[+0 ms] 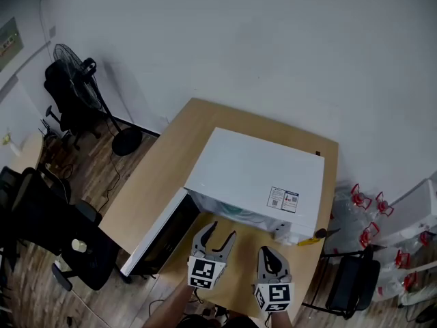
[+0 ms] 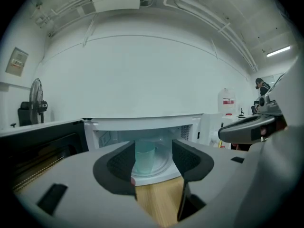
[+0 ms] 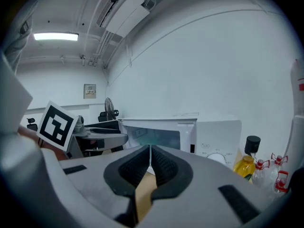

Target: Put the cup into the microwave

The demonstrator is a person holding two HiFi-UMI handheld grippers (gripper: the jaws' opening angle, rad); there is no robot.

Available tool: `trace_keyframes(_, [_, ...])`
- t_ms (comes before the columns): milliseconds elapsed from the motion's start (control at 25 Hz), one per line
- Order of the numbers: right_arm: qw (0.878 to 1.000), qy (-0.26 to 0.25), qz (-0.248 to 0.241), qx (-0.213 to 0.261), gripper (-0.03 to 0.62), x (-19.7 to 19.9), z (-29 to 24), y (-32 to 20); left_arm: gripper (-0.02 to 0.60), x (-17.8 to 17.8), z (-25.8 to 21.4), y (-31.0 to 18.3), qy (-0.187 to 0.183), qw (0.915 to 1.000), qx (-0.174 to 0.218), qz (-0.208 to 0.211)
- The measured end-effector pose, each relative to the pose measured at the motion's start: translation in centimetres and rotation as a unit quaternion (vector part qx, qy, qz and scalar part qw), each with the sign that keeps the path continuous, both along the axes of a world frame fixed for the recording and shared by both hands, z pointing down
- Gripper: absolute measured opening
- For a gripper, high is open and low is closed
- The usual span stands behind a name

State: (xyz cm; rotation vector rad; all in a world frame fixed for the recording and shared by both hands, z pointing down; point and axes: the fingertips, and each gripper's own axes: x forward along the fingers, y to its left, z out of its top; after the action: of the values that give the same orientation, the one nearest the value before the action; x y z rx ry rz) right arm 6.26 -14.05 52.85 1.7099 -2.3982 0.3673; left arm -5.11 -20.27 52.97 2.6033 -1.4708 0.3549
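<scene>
A white microwave (image 1: 252,173) stands on the wooden table (image 1: 157,176) with its door (image 1: 160,234) swung open to the left. In the left gripper view a translucent teal cup (image 2: 145,158) stands upright on the turntable inside the cavity. My left gripper (image 1: 222,232) hovers in front of the opening, apart from the cup; its jaws are open with nothing between them. My right gripper (image 1: 268,250) is beside it on the right, in front of the control panel (image 3: 216,146), shut and empty. From the head view only a teal glimpse of the cup (image 1: 235,212) shows under the microwave's top.
A yellow bottle (image 1: 311,240) with a dark cap stands by the microwave's front right corner. A fan (image 1: 75,67) and black chairs (image 1: 41,217) are on the floor at left. Red-capped bottles (image 1: 369,217) and another black chair (image 1: 351,279) are at right.
</scene>
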Motion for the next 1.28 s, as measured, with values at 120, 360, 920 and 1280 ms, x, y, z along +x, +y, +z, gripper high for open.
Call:
trace_keyframes(120, [1.0, 0.003, -0.001, 0.013, 0.025, -0.2, -1.2, 0.9, 0.225, -0.6, -0.9, 2.0, -0.004, 1.0, 0.001, -0.002])
trace_keyframes(360, [0.999, 0.01, -0.002, 0.034, 0.025, -0.8, -3.4, 3.4, 0.174, -2.2, -2.5, 6.1, -0.006, 1.0, 0.004, -0.004])
trace_keyframes(920, [0.998, 0.02, 0.004, 0.054, 0.025, -1.8, -5.1, 10.2, 0.079, -4.9, -5.1, 14.4, -0.008, 0.9997, 0.023, -0.01])
trace_keyframes(1280, [0.998, 0.019, -0.001, 0.052, 0.025, -3.2, -4.9, 13.2, 0.042, -6.2, -5.7, 17.6, -0.008, 0.9995, 0.026, -0.014])
